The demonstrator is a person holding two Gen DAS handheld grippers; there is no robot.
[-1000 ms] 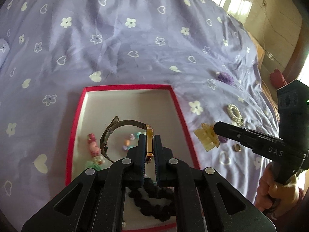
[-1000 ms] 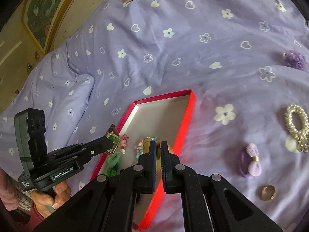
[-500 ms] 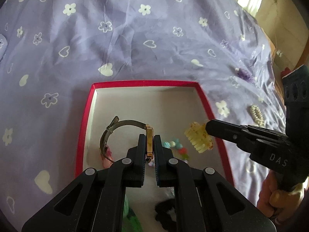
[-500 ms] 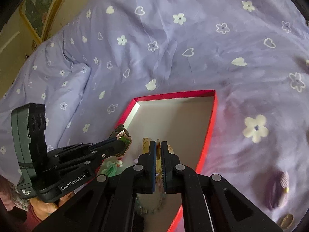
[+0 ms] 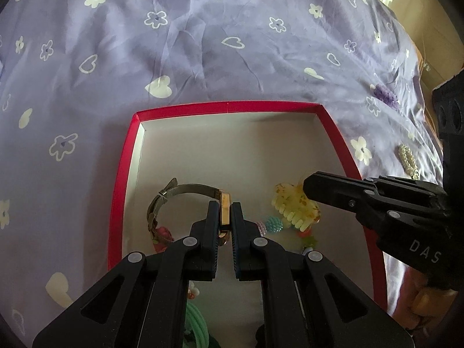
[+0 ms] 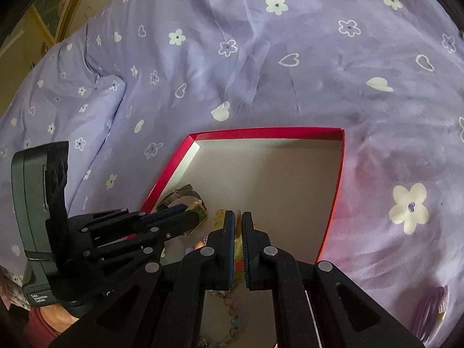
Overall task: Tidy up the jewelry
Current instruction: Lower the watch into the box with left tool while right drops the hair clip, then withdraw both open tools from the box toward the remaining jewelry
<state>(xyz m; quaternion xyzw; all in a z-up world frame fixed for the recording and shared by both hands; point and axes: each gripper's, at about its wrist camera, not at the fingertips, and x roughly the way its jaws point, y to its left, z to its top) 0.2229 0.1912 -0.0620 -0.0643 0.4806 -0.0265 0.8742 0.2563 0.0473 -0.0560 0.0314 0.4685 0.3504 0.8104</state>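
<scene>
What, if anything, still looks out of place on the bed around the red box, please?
A pearl hair tie and a purple scrunchie lie loose on the bedsheet, outside the red box that already holds other pieces.

You're in a home bedroom: a bed under a lilac floral sheet [image 5: 203,43], pillow [image 6: 72,101] at its side.

You have: one red box [image 5: 124,174]; one watch [image 5: 185,200]; one yellow hair claw [image 5: 293,206]; one pearl piece [image 5: 407,158] (near the bedspread's right edge); two grippers (both clamped).
</scene>
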